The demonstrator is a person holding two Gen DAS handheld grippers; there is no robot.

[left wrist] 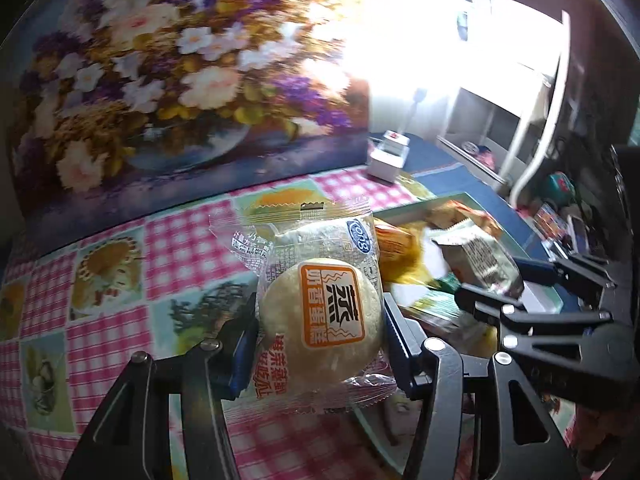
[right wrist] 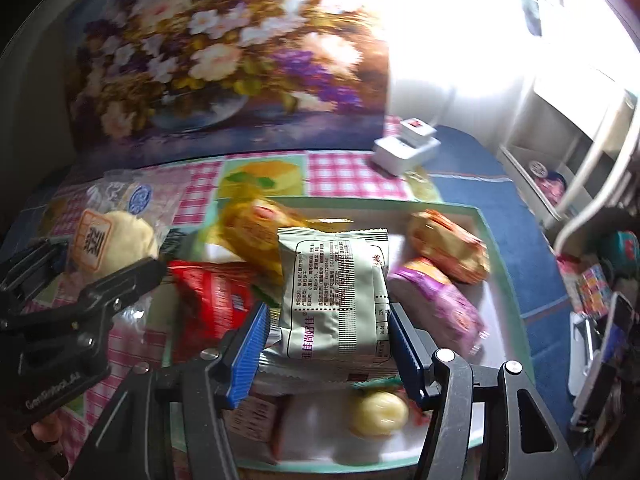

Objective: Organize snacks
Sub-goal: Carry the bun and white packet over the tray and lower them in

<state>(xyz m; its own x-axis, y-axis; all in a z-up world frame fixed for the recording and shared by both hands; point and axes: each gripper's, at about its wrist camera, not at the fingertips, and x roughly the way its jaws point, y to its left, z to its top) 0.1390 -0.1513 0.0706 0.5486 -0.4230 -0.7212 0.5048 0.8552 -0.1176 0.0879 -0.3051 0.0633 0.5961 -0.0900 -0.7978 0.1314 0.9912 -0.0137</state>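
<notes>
Left wrist view: the left tool (left wrist: 320, 328) is clamped on a clear-wrapped round cake (left wrist: 320, 316) with an orange label, its 2 blue pads pressing the wrapper from 9 and 3 o'clock. The cake hangs above the checked tabletop (left wrist: 120, 280), with the floral picture (left wrist: 180, 72) standing behind at 12 o'clock. Toward 3 o'clock the right tool (left wrist: 492, 286) holds a pale green packet (left wrist: 476, 256) over the tray (left wrist: 400, 212), whose green rim shows just beyond the cake.

Right wrist view: the right tool (right wrist: 326, 344) grips the pale green packet (right wrist: 332, 296) by its 2 sides, label text facing the lens, lifted over the tray (right wrist: 496, 248). Below and around it lie an orange packet (right wrist: 452, 248) at 2 o'clock, a purple packet (right wrist: 436, 304) at 3 o'clock, a yellow packet (right wrist: 252, 236) at 11 o'clock, a red packet (right wrist: 216, 300) at 9 o'clock and a small yellow round snack (right wrist: 378, 412) at 6 o'clock. The left tool (right wrist: 56, 264) appears at 9 o'clock, outside the tray rim, carrying the round cake (right wrist: 116, 248). A white box (right wrist: 404, 152) sits far back at 1 o'clock.

My reading is that both tools are mid-transfer, each carrying 1 snack. The next move likely calls for lowering each snack into a free spot and releasing it without crushing the soft cake.
</notes>
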